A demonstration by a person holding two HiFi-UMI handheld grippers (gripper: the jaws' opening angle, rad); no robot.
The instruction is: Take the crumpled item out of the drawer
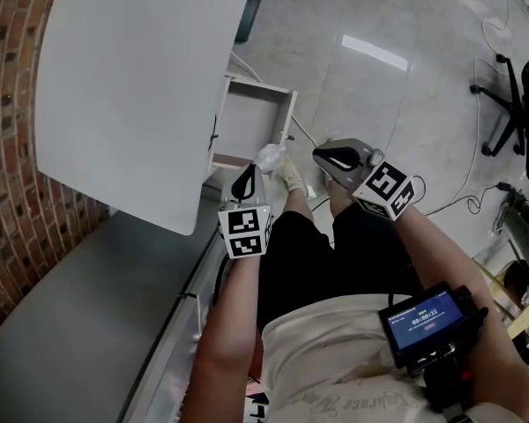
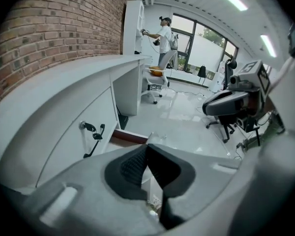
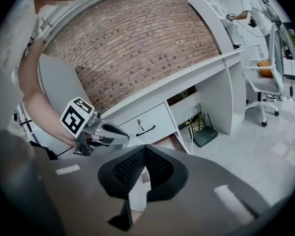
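Left tool [image 1: 250, 173]: jaws closed on an edge of the white crumpled item [image 1: 270, 157], which is just over the open drawer's [image 1: 251, 117] front edge. Right tool [image 1: 324, 155]: jaws together, empty, close beside. Risk: with such a thin pinch the wad slips back into the drawer or onto the floor [image 1: 379, 104].

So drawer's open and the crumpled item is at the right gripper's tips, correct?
Not quite: the drawer is open, but the crumpled item sits at the tips of the left gripper, not the right gripper. The head view shows it.
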